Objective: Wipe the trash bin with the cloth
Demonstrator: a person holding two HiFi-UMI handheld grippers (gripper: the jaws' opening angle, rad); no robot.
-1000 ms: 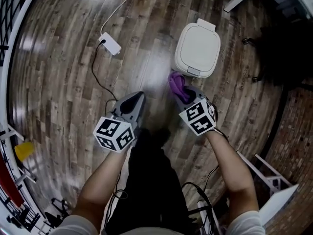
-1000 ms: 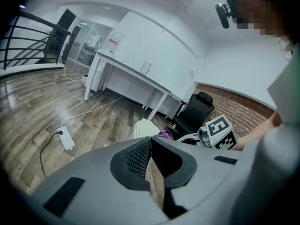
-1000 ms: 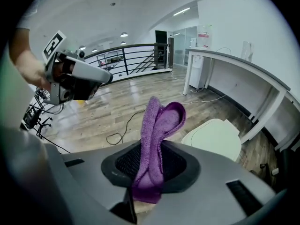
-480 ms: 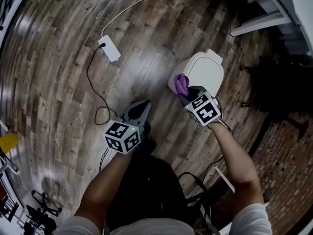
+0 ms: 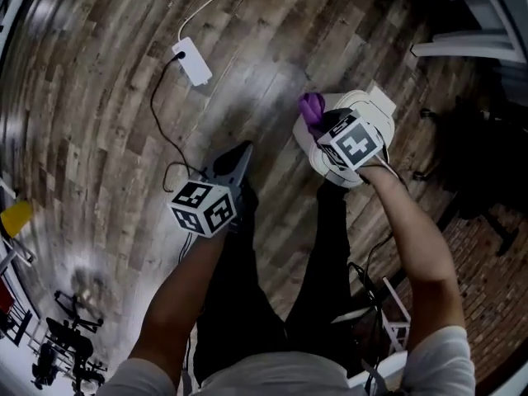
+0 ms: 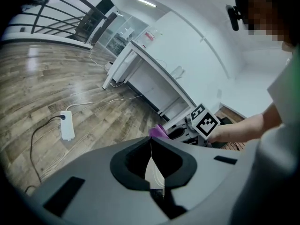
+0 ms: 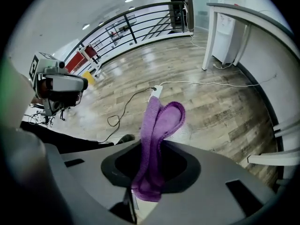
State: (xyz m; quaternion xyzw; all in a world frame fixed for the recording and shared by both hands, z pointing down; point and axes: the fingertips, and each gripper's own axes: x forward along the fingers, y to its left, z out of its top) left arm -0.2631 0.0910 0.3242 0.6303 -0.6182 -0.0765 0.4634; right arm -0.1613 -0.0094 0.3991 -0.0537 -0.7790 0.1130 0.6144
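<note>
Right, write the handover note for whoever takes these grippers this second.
Left gripper: shut, empty, held to the left of the bin.
Right gripper: shut on the cloth, which sticks out past the jaws.
Bin: on the floor, directly under the right gripper in the head view.
Done: cloth is gripped and over the bin.
Left: no contact between cloth and bin is visible, so press it down and wipe the lid, then the sides.

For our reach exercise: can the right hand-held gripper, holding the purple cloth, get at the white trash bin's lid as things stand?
Probably yes: the right hand-held gripper hangs directly over the trash bin, cloth leading, with nothing seen between them.
</note>
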